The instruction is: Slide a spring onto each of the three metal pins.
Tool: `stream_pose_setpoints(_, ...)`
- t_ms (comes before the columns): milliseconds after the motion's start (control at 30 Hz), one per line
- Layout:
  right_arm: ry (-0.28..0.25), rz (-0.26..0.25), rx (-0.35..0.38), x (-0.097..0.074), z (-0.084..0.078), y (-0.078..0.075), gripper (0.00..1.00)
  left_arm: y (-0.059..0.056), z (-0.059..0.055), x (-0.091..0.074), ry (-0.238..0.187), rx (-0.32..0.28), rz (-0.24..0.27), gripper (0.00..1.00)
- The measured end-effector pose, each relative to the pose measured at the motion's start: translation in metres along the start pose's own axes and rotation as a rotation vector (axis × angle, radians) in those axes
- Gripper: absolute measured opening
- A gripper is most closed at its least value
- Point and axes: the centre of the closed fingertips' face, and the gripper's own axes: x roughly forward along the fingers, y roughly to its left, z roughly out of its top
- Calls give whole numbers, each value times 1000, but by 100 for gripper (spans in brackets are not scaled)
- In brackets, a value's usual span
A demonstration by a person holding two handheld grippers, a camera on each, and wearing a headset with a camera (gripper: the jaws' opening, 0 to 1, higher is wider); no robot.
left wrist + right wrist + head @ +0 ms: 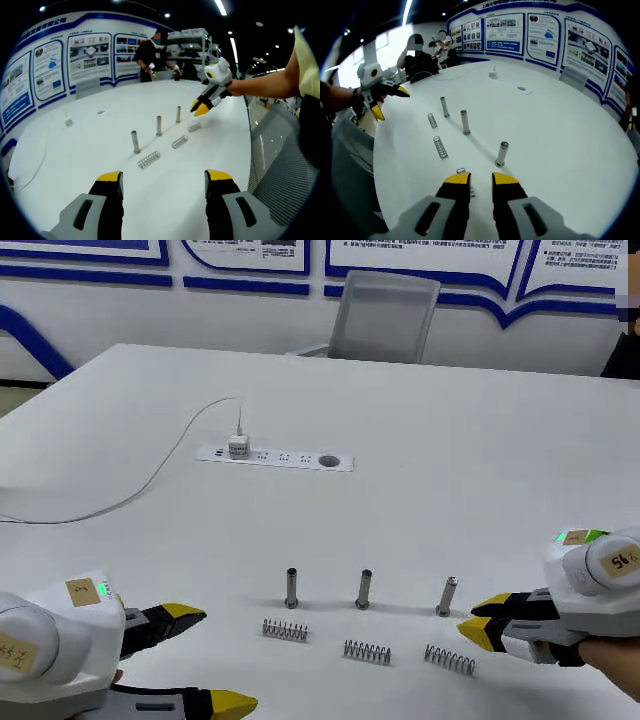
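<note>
Left of the pins [363, 589], our left gripper [164, 176] holds its fingers wide apart. Right of them, our right gripper [481, 179] has fingers that seem narrowly apart.

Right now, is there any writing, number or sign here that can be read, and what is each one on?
"95": tan sticker on the right gripper.
"3", faint and not certain: small sticker on the left gripper.
Handwriting, unreadable: lower sticker on the same gripper.
Too small or blurred to read: wall posters; markings on the power strip.
</note>
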Motion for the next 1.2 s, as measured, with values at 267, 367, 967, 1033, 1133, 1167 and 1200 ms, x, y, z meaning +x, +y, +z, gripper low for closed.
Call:
stream_pose_setpoints(267, 49, 80, -59, 4, -11, 11, 17, -1, 0, -1, 3, 0, 3, 67)
stream_pose_setpoints(367, 75, 116, -92, 6, -17, 17, 17, -1, 0, -1, 3, -1, 3, 67)
stream_pose_setpoints(967, 164, 172, -207, 17, -36, 18, 14, -5, 0, -2, 7, 1, 1, 66)
stream_pose_setpoints(1033, 173, 175, -212, 18, -37, 18, 13, -6, 1, -1, 6, 1, -1, 66)
stream_pose_setpoints(1133, 185, 179, -211, 19, -40, 17, 12, -8, 2, -1, 3, 4, -7, 66)
stream_pose_setpoints(1167, 181, 184, -211, 19, -39, 18, 12, -8, 3, 0, 2, 5, -8, 66)
stream_pose_setpoints(1200, 183, 182, -207, 18, -39, 17, 12, -10, 4, 0, 2, 7, -12, 66)
